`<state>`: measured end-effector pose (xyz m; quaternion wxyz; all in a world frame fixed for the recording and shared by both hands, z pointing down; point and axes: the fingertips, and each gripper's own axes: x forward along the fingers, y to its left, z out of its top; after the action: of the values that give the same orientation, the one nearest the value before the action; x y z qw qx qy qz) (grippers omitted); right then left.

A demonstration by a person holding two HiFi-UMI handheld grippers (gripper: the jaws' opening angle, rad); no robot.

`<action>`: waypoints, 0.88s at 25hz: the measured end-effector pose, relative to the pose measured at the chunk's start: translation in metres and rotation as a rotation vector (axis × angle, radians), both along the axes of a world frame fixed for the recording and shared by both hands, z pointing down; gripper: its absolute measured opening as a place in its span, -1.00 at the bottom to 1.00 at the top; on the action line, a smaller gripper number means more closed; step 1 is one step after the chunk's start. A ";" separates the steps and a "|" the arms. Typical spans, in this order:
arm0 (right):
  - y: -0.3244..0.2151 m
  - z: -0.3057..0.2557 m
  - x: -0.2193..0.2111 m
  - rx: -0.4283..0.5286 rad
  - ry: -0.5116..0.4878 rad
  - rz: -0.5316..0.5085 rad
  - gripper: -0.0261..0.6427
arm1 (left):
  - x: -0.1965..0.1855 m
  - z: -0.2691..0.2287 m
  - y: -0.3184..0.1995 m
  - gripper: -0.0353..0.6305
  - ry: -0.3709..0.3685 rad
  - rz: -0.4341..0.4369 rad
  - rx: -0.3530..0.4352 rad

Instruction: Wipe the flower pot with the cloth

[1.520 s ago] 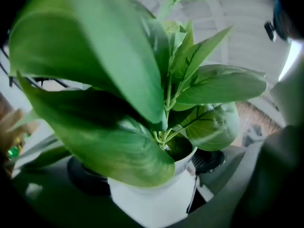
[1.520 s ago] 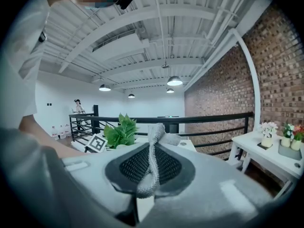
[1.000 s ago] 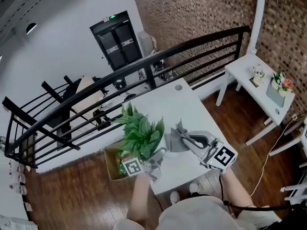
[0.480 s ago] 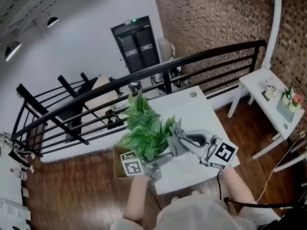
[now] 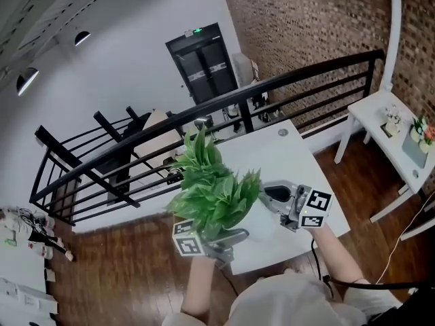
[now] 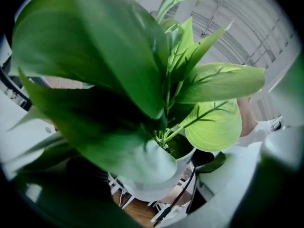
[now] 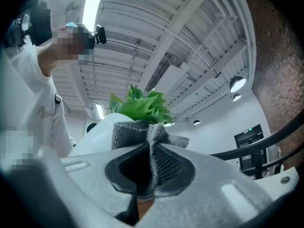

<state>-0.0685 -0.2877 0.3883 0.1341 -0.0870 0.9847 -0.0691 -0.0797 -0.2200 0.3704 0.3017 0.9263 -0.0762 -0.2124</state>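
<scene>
A white flower pot [image 6: 151, 186] with broad green leaves [image 5: 213, 189] hangs in the air above the white table [image 5: 299, 160]. My left gripper [image 5: 230, 236] is shut on the pot from below, and the leaves hide most of the pot in the head view. To the right, my right gripper [image 5: 270, 195] is shut on a grey cloth [image 7: 153, 152]. In the right gripper view the cloth's upper edge lies against the pot's white side [image 7: 102, 128], just under the leaves [image 7: 140, 106].
A black railing [image 5: 285, 80] runs behind the table. A second white table [image 5: 380, 117] with small potted flowers stands at the right, over the wooden floor [image 5: 129, 277]. The person's head and white sleeve show at the left of the right gripper view.
The left gripper has lifted the pot, so the plant is higher and nearer the head camera. The right gripper has shifted slightly; the leaves now hide the cloth in the head view.
</scene>
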 end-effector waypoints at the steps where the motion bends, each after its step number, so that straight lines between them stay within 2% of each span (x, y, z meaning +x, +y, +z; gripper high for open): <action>1: 0.000 0.001 -0.002 -0.022 -0.020 -0.013 -0.89 | 0.000 -0.003 0.002 0.72 0.034 0.008 -0.012; 4: 0.004 0.002 -0.008 -0.075 -0.069 -0.056 -0.89 | -0.002 -0.010 0.006 0.72 0.108 0.012 -0.025; 9: 0.006 0.014 -0.013 -0.112 -0.059 -0.096 -0.89 | 0.003 -0.012 0.008 0.73 0.131 0.013 -0.033; 12: 0.001 0.013 -0.007 -0.077 -0.033 -0.065 -0.89 | 0.004 -0.009 0.003 0.73 0.129 -0.014 -0.039; 15: -0.011 -0.018 0.025 0.000 -0.111 0.014 -0.89 | -0.006 -0.004 -0.013 0.73 0.125 -0.093 -0.059; 17: -0.002 -0.052 0.044 0.113 -0.146 0.054 -0.89 | -0.020 -0.002 -0.024 0.73 0.149 -0.144 -0.088; 20: 0.042 -0.090 0.031 0.367 -0.039 0.072 -0.89 | -0.035 0.002 -0.039 0.73 0.152 -0.208 -0.112; 22: 0.071 -0.096 0.010 0.475 0.059 0.047 -0.89 | -0.035 0.001 -0.044 0.73 0.151 -0.223 -0.112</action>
<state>-0.0585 -0.2164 0.2927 0.1232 -0.0778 0.9746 0.1700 -0.1143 -0.2641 0.3709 0.3322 0.8754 -0.1673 -0.3088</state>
